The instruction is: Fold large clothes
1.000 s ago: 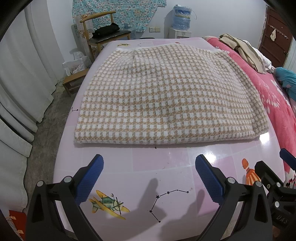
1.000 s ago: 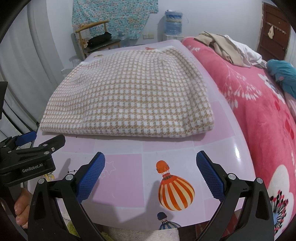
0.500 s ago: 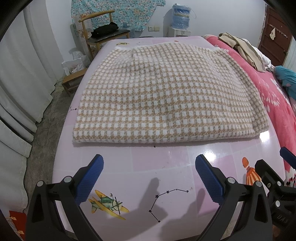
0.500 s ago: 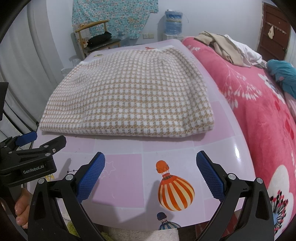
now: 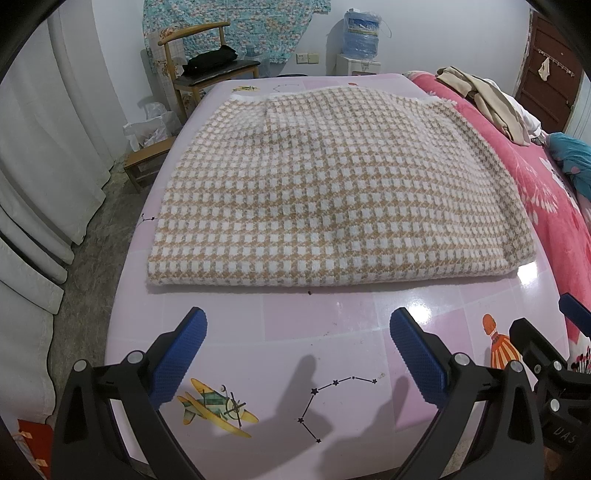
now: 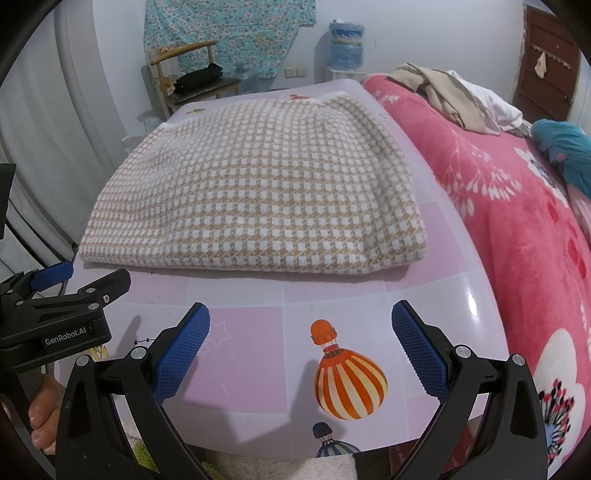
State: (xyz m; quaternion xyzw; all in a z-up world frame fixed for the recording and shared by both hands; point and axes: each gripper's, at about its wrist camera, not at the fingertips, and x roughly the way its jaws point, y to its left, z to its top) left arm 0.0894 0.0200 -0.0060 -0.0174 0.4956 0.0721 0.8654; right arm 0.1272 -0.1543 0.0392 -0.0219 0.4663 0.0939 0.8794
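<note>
Houndstooth garment (image 5: 332, 199) in tan and white lies folded flat on the pink table (image 5: 332, 325), taking up most of the far half. Both the left gripper (image 5: 297, 354) and right gripper (image 6: 301, 350) hover over the near edge, jaws spread wide, nothing between them, well short of the fabric.

Bare table (image 5: 317, 325) strip in front of the folded checked garment (image 5: 332, 199) is free to pass; pink bed (image 6: 517, 206) crowds the right side.

A home bedroom: a bed under a pink floral fleece blanket (image 6: 517, 192), white floor-length curtains (image 5: 40, 155), a wooden-framed chair (image 5: 207, 66) and a water-dispenser bottle (image 5: 361, 27).
</note>
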